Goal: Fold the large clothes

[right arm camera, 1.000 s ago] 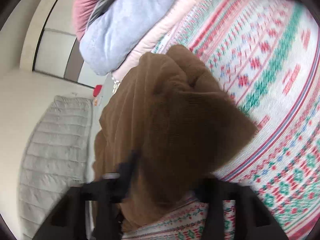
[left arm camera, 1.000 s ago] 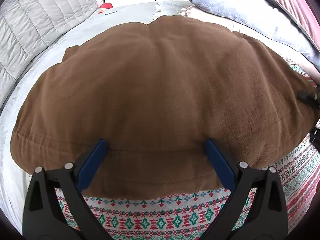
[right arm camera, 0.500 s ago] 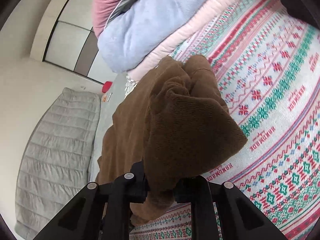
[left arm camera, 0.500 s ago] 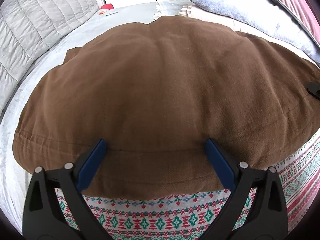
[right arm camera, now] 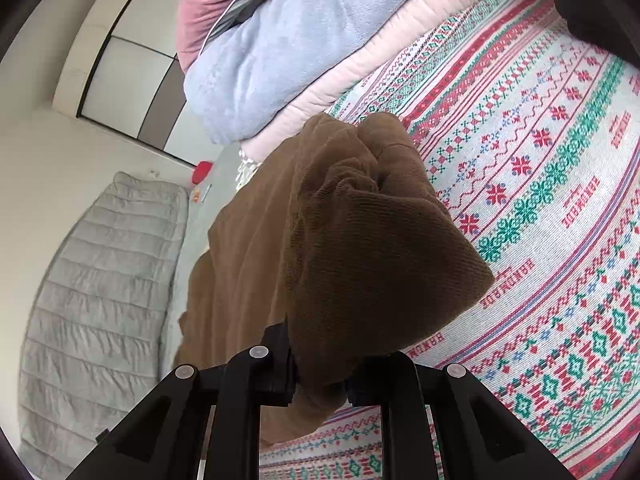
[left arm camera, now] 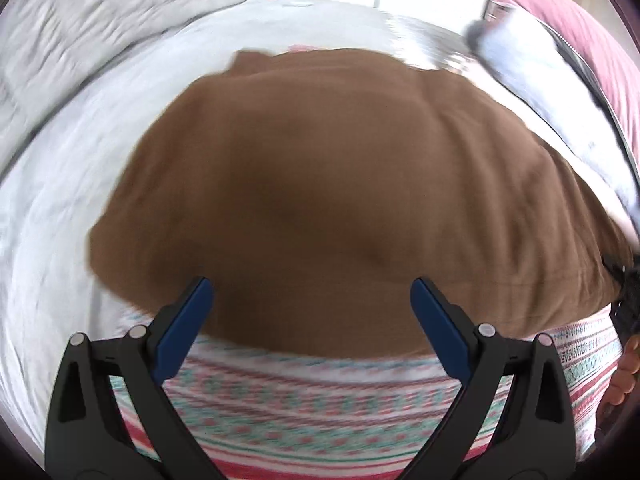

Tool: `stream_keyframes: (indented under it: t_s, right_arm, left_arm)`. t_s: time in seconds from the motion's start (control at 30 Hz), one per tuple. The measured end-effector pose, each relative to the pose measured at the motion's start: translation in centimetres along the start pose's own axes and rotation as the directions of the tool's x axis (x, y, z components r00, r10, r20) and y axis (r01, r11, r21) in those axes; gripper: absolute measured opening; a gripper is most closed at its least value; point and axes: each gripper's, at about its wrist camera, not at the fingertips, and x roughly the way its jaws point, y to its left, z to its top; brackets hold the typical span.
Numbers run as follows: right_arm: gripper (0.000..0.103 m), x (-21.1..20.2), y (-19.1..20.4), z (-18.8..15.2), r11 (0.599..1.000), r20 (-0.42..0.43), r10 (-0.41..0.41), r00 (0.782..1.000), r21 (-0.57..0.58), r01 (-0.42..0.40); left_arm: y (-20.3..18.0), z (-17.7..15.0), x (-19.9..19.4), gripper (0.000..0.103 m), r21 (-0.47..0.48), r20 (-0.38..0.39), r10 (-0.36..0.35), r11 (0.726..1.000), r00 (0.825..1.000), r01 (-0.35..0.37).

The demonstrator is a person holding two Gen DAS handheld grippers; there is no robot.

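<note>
Left claw (left arm camera: 312, 304) swung sideways — open, empty | right claw (right arm camera: 320, 376) clamps brown garment (right arm camera: 360, 248) — bunched ahead

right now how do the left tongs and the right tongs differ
The left tongs stand wide open with nothing between the blue pads, while the right tongs are shut on a bunched edge of the brown garment. The left tongs hover over the garment's near edge, which lies flat on the patterned blanket; the right tongs hold their part lifted and crumpled. Both point down at the same garment.
</note>
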Motion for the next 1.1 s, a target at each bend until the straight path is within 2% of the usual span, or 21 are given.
stream_keyframes:
  t_s: [0.13, 0.27, 0.33, 0.4, 0.47, 0.53, 0.6, 0.73, 0.8, 0.87, 0.93, 0.97, 1.0, 1.07, 1.1]
  right_arm:
    - [0.017, 0.4, 0.1, -0.3, 0.997, 0.008, -0.07, 0.998, -0.032, 0.07]
    - [0.016, 0.8, 0.7, -0.6, 0.989, 0.02, -0.131, 0.991, -0.068, 0.132]
    - [0.016, 0.5, 2.9, -0.6, 0.968, 0.045, -0.202, 0.978, -0.145, 0.206]
    - [0.016, -0.2, 5.9, -0.9, 0.937, 0.109, -0.235, 0.966, -0.238, 0.255]
    - [0.016, -0.6, 10.6, -1.7, 0.872, 0.205, -0.276, 0.939, -0.358, 0.335]
    - [0.016, -0.5, 14.2, -2.6, 0.817, 0.267, -0.284, 0.921, -0.435, 0.378]
    - [0.016, -0.2, 18.4, -4.0, 0.758, 0.321, -0.262, 0.91, -0.516, 0.4]
    - [0.015, 0.9, 26.7, -8.8, 0.629, 0.408, -0.154, 0.9, -0.662, 0.408]
    - [0.015, 2.2, 30.7, -13.1, 0.517, 0.444, -0.088, 0.892, -0.745, 0.421]
    - [0.015, 3.8, 33.5, -17.6, 0.388, 0.459, -0.03, 0.888, -0.813, 0.434]
    - [0.015, 6.5, 35.8, -23.1, 0.221, 0.452, 0.022, 0.891, -0.872, 0.437]
    - [0.015, 8.6, 36.4, -27.0, 0.11, 0.434, 0.044, 0.9, -0.897, 0.427]
    - [0.015, 9.9, 36.4, -29.1, 0.05, 0.42, 0.049, 0.906, -0.907, 0.418]
    - [0.015, 14.3, 35.5, -34.9, -0.119, 0.353, 0.025, 0.935, -0.928, 0.353]
    - [0.015, 15.9, 35.0, -36.4, -0.166, 0.332, -0.004, 0.943, -0.931, 0.326]
  left_arm:
    - [5.8, -0.4, -1.1, 0.099, -0.089, -0.012, -0.009, 0.996, 1.0, 0.008]
    - [10.3, -0.8, -3.2, 0.099, -0.179, 0.009, -0.066, 0.982, 0.998, 0.067]
    - [12.9, -0.9, -3.9, 0.099, -0.222, 0.018, -0.054, 0.973, 0.998, 0.057]
    - [14.7, -0.9, -4.2, 0.099, -0.25, 0.026, -0.025, 0.968, 0.999, 0.031]
    - [16.6, -1.2, -4.6, 0.099, -0.283, 0.029, -0.02, 0.959, 0.999, 0.028]
    - [18.8, -1.3, -4.9, 0.099, -0.325, 0.037, -0.059, 0.943, 0.998, 0.068]
    - [20.0, -1.3, -5.6, 0.099, -0.351, 0.055, -0.066, 0.933, 0.996, 0.081]
    - [23.0, -1.3, -6.5, 0.099, -0.398, 0.079, -0.073, 0.912, 0.994, 0.098]
    - [24.1, -1.4, -6.9, 0.099, -0.436, 0.088, -0.086, 0.893, 0.992, 0.116]
    - [26.7, -1.5, -7.2, 0.099, -0.503, 0.11, -0.107, 0.852, 0.988, 0.148]
    - [29.1, -1.8, -7.5, 0.099, -0.57, 0.13, -0.109, 0.805, 0.986, 0.164]
    - [29.8, -1.8, -7.5, 0.099, -0.586, 0.132, -0.105, 0.794, 0.986, 0.163]
    - [30.5, -1.7, -7.3, 0.099, -0.596, 0.129, -0.095, 0.788, 0.987, 0.153]
    - [31.1, -1.7, -7.0, 0.099, -0.594, 0.115, -0.065, 0.796, 0.991, 0.121]
    - [31.3, -1.9, -6.8, 0.099, -0.592, 0.107, -0.053, 0.799, 0.993, 0.106]
